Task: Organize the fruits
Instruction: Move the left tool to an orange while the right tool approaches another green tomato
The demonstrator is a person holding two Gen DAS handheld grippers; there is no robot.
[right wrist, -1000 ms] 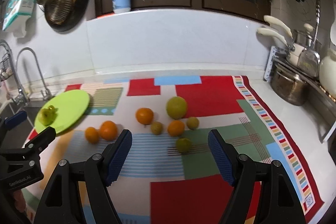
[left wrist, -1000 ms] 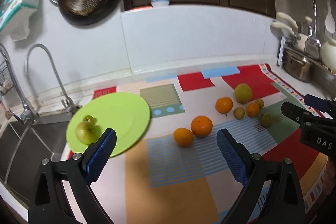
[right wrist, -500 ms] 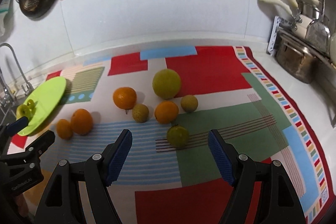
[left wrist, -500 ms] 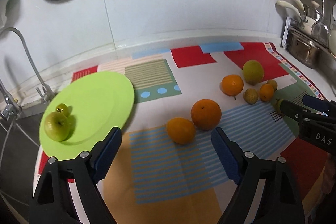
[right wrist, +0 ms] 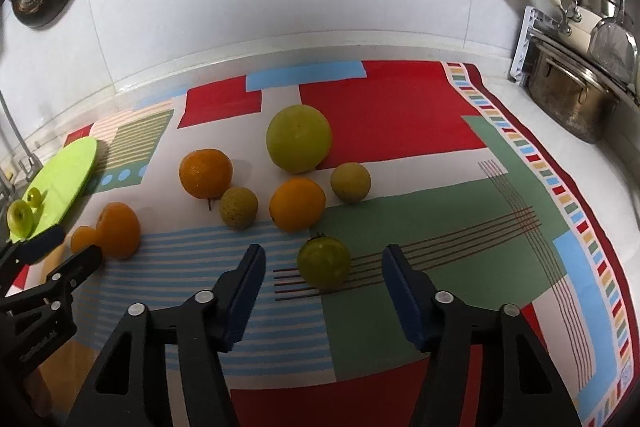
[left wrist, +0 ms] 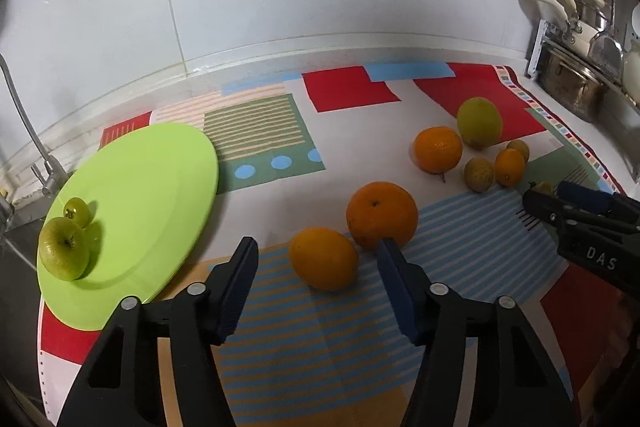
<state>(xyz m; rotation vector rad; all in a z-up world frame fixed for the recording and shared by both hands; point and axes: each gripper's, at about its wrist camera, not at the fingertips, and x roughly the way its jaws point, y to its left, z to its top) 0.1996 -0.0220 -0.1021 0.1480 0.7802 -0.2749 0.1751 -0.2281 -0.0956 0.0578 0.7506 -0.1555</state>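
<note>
Oranges between closing left hand-held gripper pads – untouched, right hand-held gripper likewise around green fruit.

The letters "DAS" stand in white on the black body of the right gripper, seen at the right edge of the left wrist view; anything after them is cut off. In the right wrist view, the left gripper at the lower left carries a faint raised word, too blurred to read.

Two close downward views, shared mat
</note>
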